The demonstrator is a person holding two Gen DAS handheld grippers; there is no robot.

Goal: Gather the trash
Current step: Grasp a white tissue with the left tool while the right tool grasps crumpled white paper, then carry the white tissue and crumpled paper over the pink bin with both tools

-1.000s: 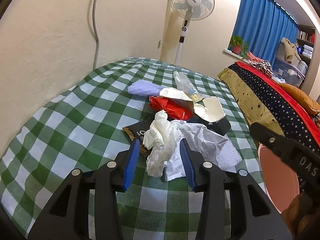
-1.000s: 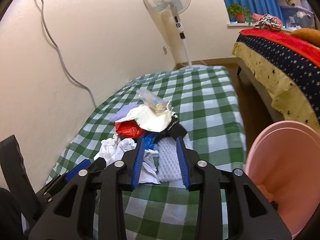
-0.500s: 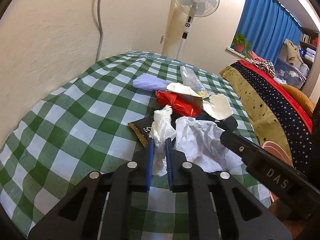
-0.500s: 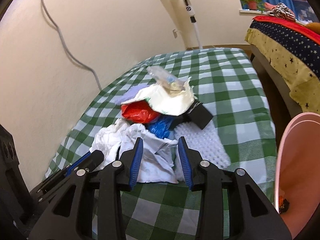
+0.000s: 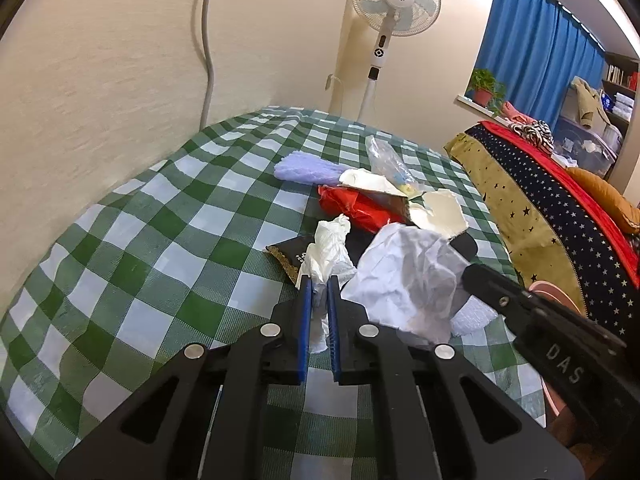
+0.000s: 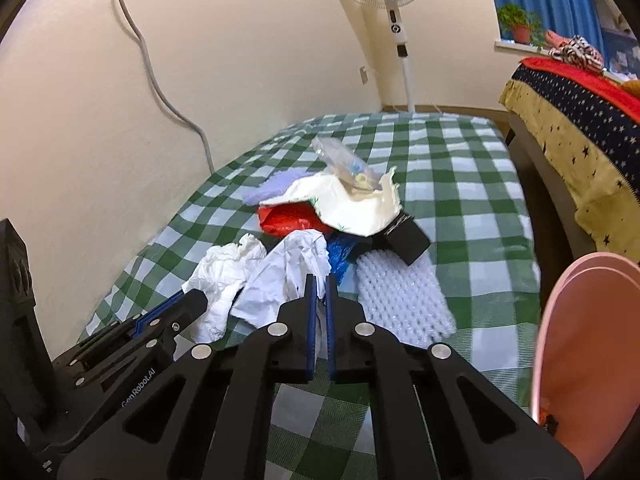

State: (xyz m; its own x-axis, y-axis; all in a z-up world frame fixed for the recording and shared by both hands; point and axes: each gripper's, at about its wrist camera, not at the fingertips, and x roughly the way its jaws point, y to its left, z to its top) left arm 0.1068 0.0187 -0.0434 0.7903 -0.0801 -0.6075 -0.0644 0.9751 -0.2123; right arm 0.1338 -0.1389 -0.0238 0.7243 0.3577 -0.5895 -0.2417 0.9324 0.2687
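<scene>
Now both tools are gripping trash near the desk's front edge. The left tool (image 5: pixel 317 282) is closing, its blue pads pinching the crumpled tissue (image 5: pixel 326 250), while the right tool (image 6: pixel 318 280) is sitting clamped on the creased white paper (image 6: pixel 288 276) just beside it. Behind them the red wrapper (image 6: pixel 286 218) is lying mid-desk, and the pink bin (image 6: pixel 592 356) is standing off the desk's right edge.

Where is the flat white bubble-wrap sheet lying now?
In the right wrist view, the white bubble-wrap sheet lies flat on the green checked tablecloth, just right of the gripper fingers, beside the crumpled white paper and in front of the black box.
</scene>
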